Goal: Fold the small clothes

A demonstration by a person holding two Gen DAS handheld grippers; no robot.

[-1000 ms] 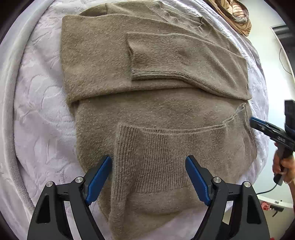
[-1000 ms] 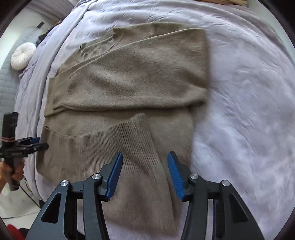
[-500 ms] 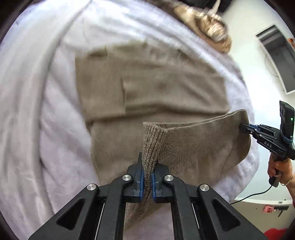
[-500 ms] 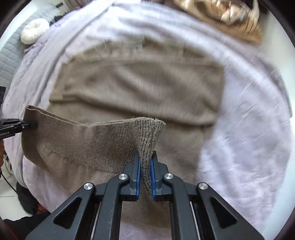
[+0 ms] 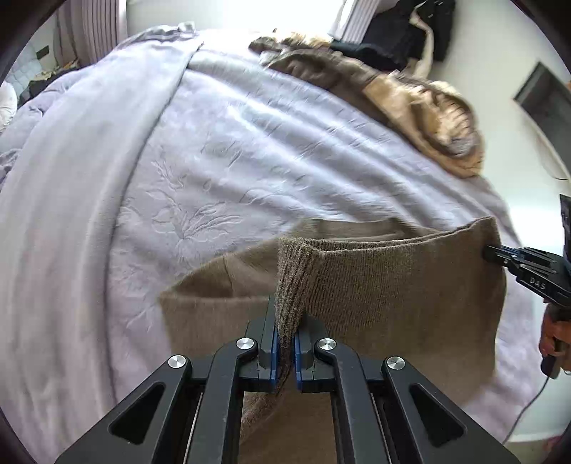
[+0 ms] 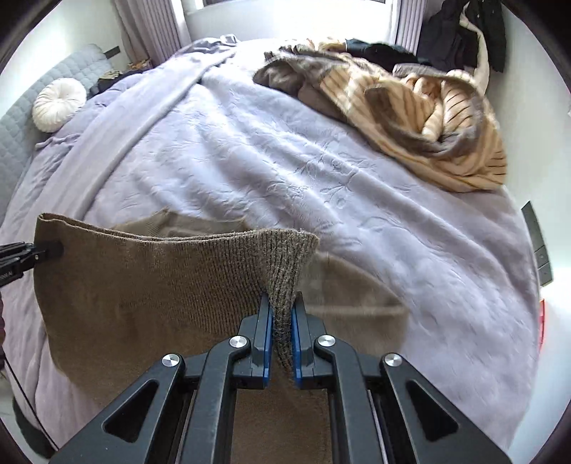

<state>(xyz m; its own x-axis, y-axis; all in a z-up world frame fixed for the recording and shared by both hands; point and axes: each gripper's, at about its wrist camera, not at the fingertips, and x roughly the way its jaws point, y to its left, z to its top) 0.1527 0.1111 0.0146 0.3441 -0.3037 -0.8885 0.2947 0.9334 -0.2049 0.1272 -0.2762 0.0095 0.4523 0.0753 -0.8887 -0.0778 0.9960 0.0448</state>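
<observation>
A brown knit sweater (image 5: 392, 285) lies on the lilac bedspread (image 5: 214, 160), its ribbed bottom hem lifted off the bed and stretched between both grippers. My left gripper (image 5: 284, 332) is shut on the hem's left corner. In the same view my right gripper (image 5: 490, 251) pinches the other corner at the right edge. In the right wrist view my right gripper (image 6: 282, 321) is shut on the ribbed corner of the sweater (image 6: 142, 285), and the left gripper (image 6: 50, 251) holds the far corner at the left. The lower sweater layers are mostly hidden behind the raised hem.
A heap of tan striped and brown clothes (image 6: 428, 117) sits at the bed's far right. Dark garments (image 6: 460, 32) hang beyond it. A round white cushion (image 6: 59, 103) rests on a grey seat at far left. A hand (image 5: 553, 339) grips the right tool.
Both grippers went from open over the hem to shut on its corners, then lifted it and carried it toward the sweater's top. The far end of the bed came into view.
</observation>
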